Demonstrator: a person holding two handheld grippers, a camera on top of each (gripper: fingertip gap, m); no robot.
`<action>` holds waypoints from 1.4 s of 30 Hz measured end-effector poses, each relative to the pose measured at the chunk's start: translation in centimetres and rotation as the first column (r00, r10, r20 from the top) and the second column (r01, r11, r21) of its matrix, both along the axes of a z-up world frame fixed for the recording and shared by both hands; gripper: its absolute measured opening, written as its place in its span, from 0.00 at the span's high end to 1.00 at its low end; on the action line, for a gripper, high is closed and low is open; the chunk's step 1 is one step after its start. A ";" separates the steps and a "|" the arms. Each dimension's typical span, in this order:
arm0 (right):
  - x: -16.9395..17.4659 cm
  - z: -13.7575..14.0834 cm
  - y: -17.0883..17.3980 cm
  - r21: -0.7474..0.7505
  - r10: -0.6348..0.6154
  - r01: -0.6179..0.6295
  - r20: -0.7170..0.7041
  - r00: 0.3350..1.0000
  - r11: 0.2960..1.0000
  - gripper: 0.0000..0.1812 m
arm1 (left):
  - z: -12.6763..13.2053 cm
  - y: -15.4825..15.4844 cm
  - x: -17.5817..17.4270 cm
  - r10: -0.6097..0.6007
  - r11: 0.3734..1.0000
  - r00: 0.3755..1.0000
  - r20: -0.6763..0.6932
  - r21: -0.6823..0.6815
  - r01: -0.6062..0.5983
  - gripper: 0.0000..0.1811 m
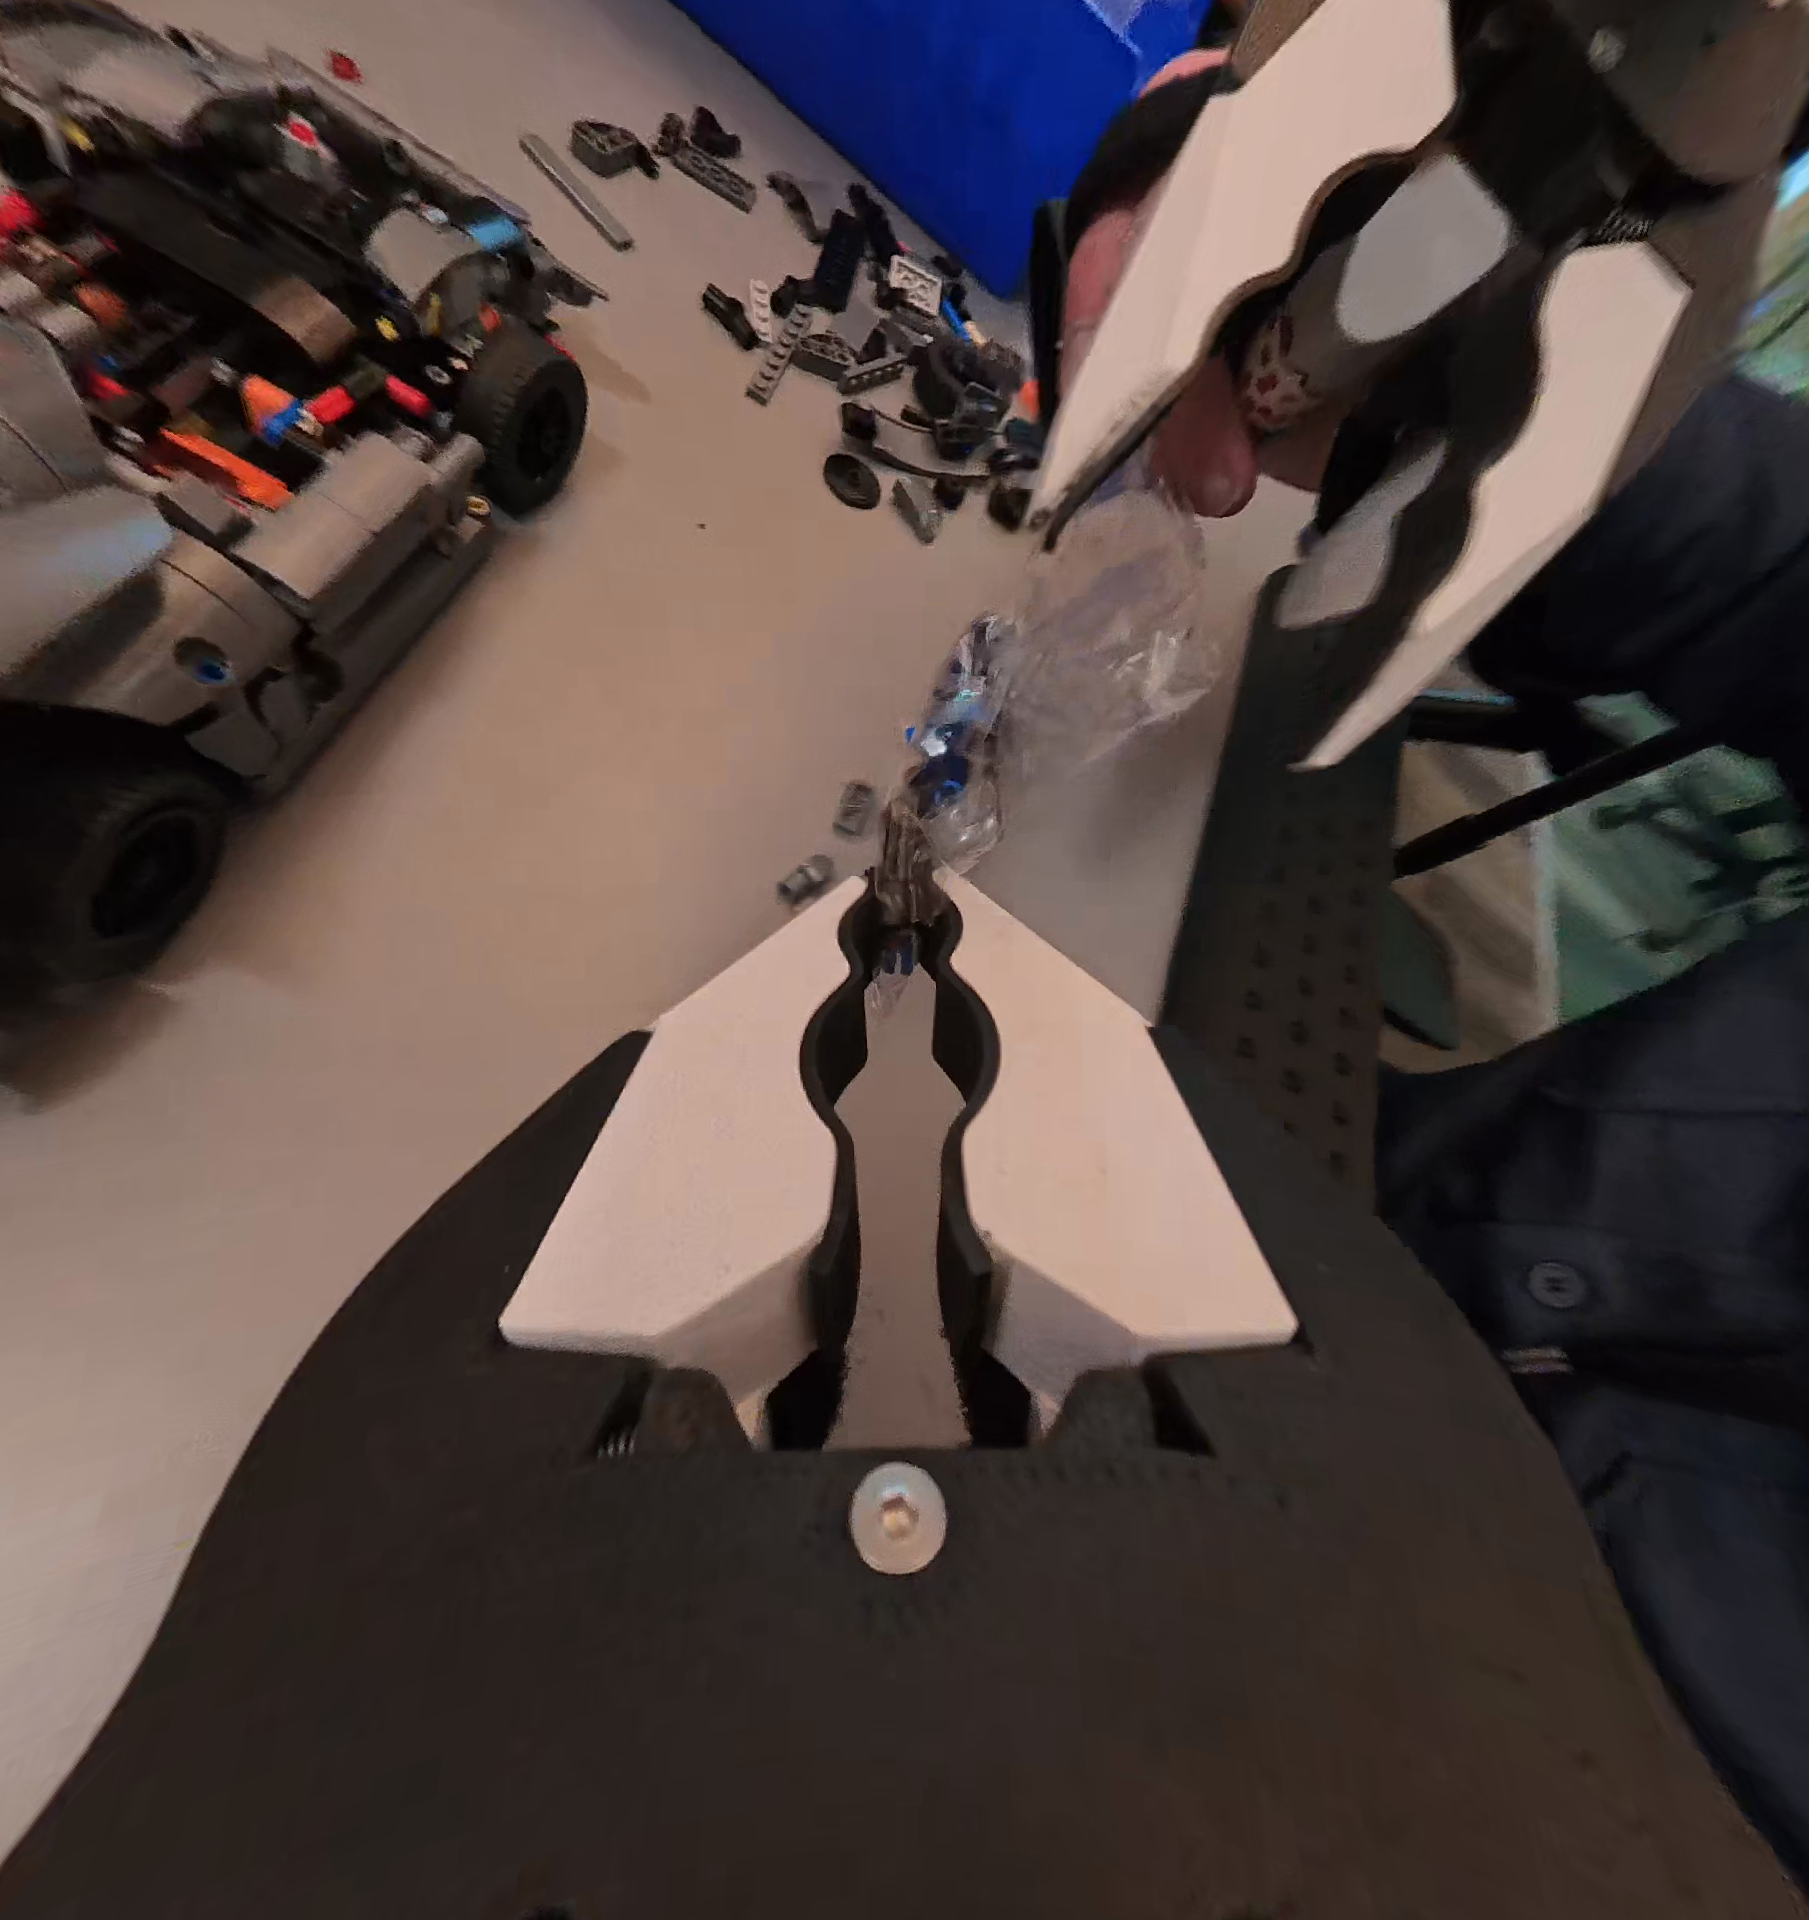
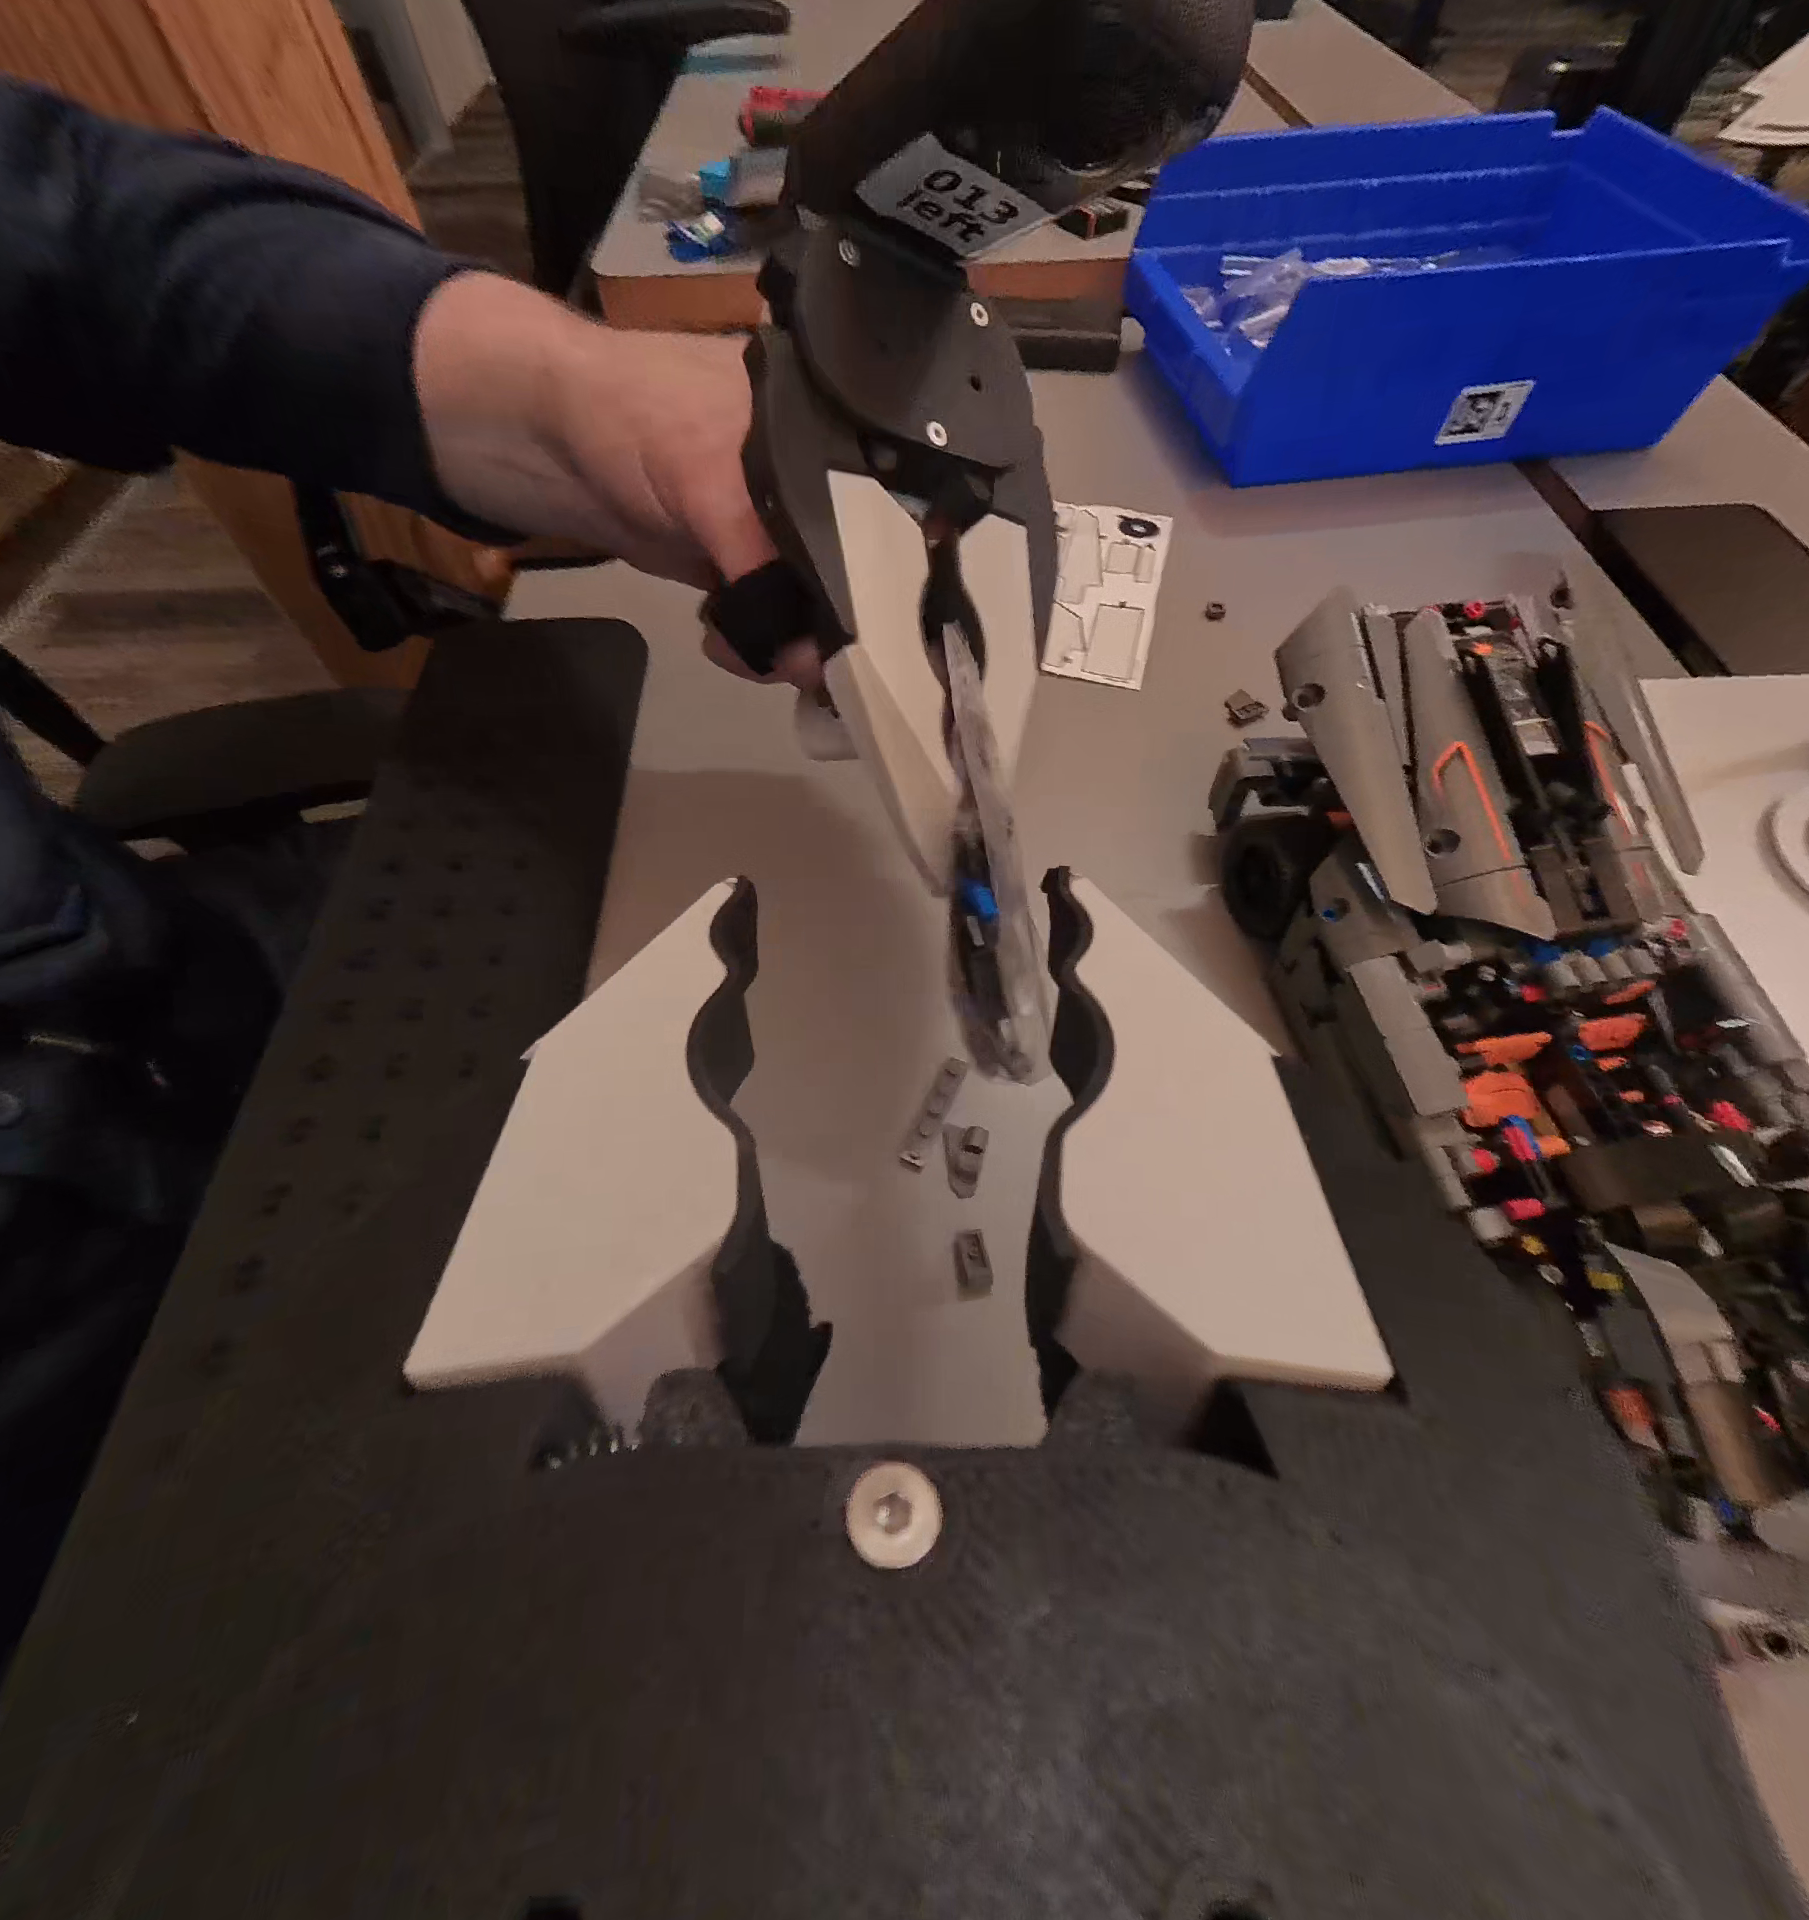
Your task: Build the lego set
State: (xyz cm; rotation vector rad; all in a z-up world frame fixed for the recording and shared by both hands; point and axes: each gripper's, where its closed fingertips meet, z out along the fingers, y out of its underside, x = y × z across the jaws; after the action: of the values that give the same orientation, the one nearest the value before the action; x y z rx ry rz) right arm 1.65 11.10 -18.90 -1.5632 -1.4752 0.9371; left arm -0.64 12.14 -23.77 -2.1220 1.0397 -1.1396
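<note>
**Clear parts bag pinched by the left gripper above the grey table**

The clear plastic bag of small blue, black and grey Lego pieces (image 2: 988,940) hangs with its long axis near vertical, top end clamped in the left gripper (image 2: 947,665), bottom end pointing down toward 6 o'clock in the right wrist view. In the left wrist view the same bag (image 1: 993,717) runs from the pinched tips up toward 1 o'clock. The left gripper (image 1: 905,914) is closed narrowly on the bag's edge, held by a person's hand (image 2: 609,447).

The right gripper (image 2: 900,894) stands wide apart, holding nothing; the bag dangles between its fingertips, nearer the right finger, and whether they touch is unclear. Three small grey bricks (image 2: 957,1143) lie on the grey table (image 2: 1243,540) below the bag.

At 3 o'clock lies the partly built grey, black and orange Lego car (image 2: 1502,987); at 1 o'clock, a blue plastic bin (image 2: 1482,312).
</note>
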 end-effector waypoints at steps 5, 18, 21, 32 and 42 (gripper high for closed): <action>-0.2 -1.4 1.4 0.017 -0.072 0.071 0.030 0.997 0.997 0.96 | -0.3 -0.5 0.7 -0.034 0.996 0.997 0.068 -0.074 0.039 0.99; 0.9 -1.7 0.5 -0.332 0.026 -0.014 0.032 0.999 0.943 1.00 | 4.6 0.3 1.0 -0.069 0.977 0.984 0.162 0.213 0.033 0.86; 0.9 -2.1 0.0 -0.332 0.047 -0.025 0.059 0.997 0.943 1.00 | 4.3 -0.3 1.7 -0.093 0.974 0.982 0.166 0.220 0.055 1.00; -0.7 -0.1 0.5 -0.135 -0.008 0.008 0.004 1.000 0.991 0.93 | 3.9 -0.8 1.9 -0.109 0.989 0.971 0.212 0.120 0.085 1.00; -0.8 -0.2 -0.1 -0.114 0.014 -0.012 0.017 1.000 0.993 1.00 | 4.9 -0.8 2.2 -0.103 0.983 0.963 0.247 0.172 0.061 0.91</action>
State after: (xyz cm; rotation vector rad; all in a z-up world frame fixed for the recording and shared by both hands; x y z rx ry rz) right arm 0.83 11.01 -19.08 -1.6497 -1.4678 1.0329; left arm 1.53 11.31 -18.92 -1.7652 1.0681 -1.2817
